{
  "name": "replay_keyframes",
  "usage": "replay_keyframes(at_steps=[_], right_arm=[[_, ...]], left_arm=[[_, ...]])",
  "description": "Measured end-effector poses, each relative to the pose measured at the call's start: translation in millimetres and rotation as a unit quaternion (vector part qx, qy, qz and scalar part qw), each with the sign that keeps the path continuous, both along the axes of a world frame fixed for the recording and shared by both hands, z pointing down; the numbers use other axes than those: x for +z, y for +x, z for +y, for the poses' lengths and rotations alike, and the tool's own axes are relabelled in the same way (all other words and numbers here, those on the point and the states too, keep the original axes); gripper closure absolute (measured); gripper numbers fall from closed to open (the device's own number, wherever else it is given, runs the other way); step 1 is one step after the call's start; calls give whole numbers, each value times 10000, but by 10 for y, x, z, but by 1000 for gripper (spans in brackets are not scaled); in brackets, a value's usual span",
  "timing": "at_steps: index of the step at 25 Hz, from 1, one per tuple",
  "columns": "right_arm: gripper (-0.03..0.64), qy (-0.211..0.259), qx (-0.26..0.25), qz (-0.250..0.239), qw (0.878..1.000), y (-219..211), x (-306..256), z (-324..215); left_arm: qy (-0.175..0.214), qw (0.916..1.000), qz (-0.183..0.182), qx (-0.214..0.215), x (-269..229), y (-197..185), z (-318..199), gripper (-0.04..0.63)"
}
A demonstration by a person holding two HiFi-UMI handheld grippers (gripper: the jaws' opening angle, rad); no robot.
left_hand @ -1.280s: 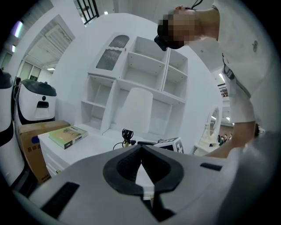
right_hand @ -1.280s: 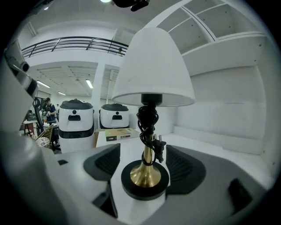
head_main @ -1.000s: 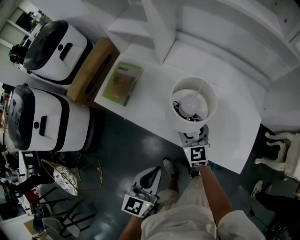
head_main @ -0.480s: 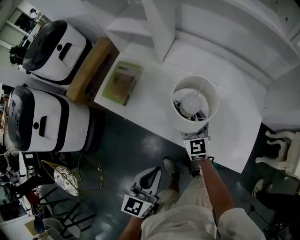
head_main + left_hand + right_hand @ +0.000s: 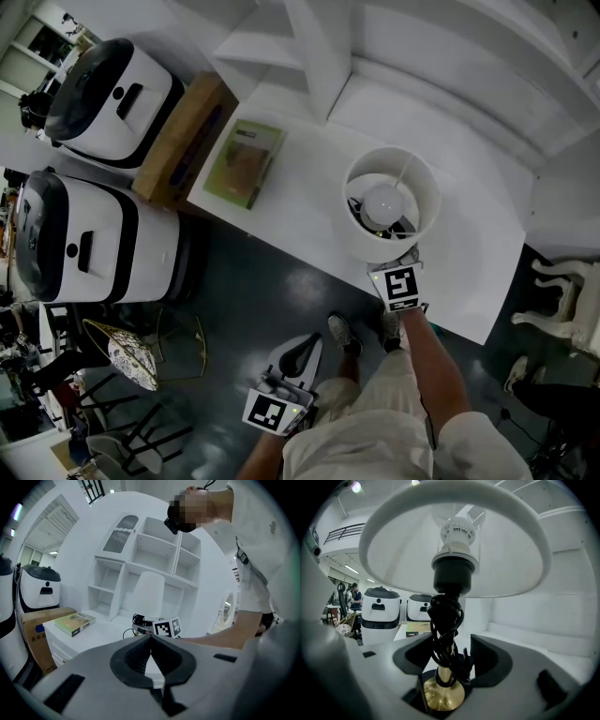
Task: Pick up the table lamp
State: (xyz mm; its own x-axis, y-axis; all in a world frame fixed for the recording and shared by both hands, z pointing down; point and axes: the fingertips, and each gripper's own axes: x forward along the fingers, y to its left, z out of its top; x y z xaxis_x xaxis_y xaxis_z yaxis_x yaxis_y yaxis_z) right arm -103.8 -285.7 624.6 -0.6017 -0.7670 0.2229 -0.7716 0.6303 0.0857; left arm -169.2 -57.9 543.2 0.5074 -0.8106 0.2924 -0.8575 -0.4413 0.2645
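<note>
The table lamp (image 5: 384, 202) is standing on the white table (image 5: 309, 216), right of centre in the head view, with its shade's open top facing up. The right gripper (image 5: 446, 657) is reaching in under the shade from below in that frame. Its 2 jaws are sitting on either side of the brass stem (image 5: 440, 679), which is wound with black cord (image 5: 446, 616). They have just been closing and are not yet pressing on it. The left gripper (image 5: 151, 651) is hanging at bottom centre, jaws together and gripping nothing. A green book (image 5: 245, 165) is lying at the table's left end.
</note>
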Motion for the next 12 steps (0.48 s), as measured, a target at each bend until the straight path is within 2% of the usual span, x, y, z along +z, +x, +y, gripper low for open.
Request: replay_keyframes(at_steps=[7, 12], right_arm=[[433, 445, -7, 527, 9976, -60, -41, 16], [443, 409, -43, 558, 9976, -73, -46, 16]], left_arm=[[-61, 10000, -32, 50, 40, 22, 13, 584], [-85, 9999, -5, 60, 73, 5, 38, 584]])
